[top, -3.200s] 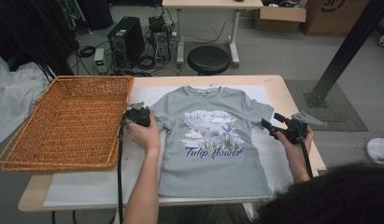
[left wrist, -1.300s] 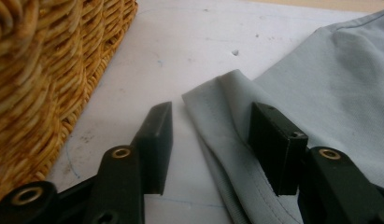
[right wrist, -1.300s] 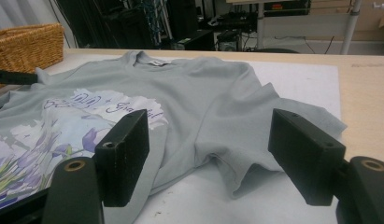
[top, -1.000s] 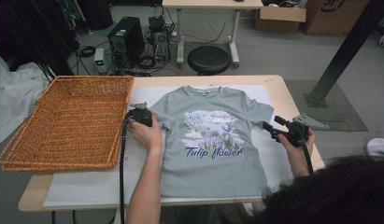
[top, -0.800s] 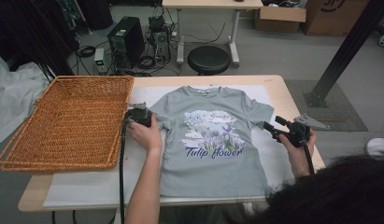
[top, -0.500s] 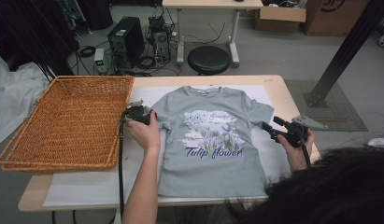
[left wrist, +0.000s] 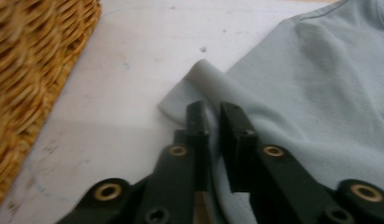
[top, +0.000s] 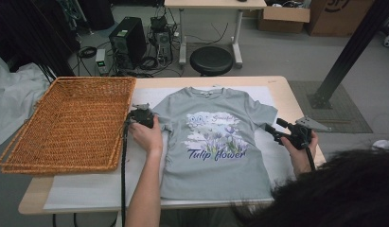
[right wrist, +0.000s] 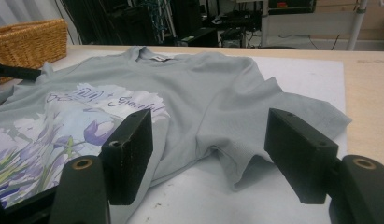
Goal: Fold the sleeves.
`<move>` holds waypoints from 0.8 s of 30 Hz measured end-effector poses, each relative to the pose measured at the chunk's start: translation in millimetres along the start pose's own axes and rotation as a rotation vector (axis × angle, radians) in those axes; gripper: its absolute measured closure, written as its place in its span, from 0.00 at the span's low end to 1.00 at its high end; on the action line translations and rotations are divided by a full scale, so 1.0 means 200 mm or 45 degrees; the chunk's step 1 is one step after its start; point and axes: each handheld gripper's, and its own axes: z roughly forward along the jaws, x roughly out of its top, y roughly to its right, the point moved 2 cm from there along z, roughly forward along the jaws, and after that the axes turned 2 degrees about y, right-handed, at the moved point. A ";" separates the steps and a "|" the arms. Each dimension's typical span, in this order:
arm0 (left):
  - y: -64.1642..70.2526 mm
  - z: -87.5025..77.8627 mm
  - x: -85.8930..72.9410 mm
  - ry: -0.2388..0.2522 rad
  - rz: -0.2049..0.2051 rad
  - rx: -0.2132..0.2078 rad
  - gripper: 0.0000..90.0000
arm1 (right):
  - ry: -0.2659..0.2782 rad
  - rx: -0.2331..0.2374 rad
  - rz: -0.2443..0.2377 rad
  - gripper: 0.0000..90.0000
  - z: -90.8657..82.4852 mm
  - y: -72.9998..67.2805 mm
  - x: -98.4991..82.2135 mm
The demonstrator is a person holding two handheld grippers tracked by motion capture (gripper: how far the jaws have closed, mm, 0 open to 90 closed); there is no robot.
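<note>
the grey t-shirt (top: 216,142) lies spread flat, print up, at the middle of the table (top: 296,101), likely so its sleeves can be taken for folding. at centre left of the high view the left gripper (left wrist: 210,116) has its jaws nearly together, pinching the sleeve hem (left wrist: 199,77), though whether cloth is truly caught between the pads is hard to see. the right gripper (right wrist: 208,140) waits with jaws wide, holding nothing, low beside the other sleeve (right wrist: 283,112). the wicker basket (top: 69,118) stands at the left, probably for the folded shirt. the shirt's lower hem is partly blocked by the person's head.

Left hand-held gripper (left wrist: 210,122) jaws opened, then closed again on t-shirt (left wrist: 320,107) sleeve
</note>
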 end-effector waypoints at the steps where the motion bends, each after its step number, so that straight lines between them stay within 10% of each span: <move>1: 0.01 0.00 0.00 0.007 0.010 -0.003 0.95 | -0.004 -0.003 -0.004 0.37 0.00 0.00 0.00; 15: 0.04 -0.10 0.07 0.155 -0.036 -0.196 0.97 | 0.001 -0.003 -0.009 0.38 -0.01 -0.01 0.01; 24: 0.25 -0.23 0.21 0.232 0.013 -0.353 0.97 | 0.020 -0.001 -0.016 0.38 -0.05 -0.03 0.03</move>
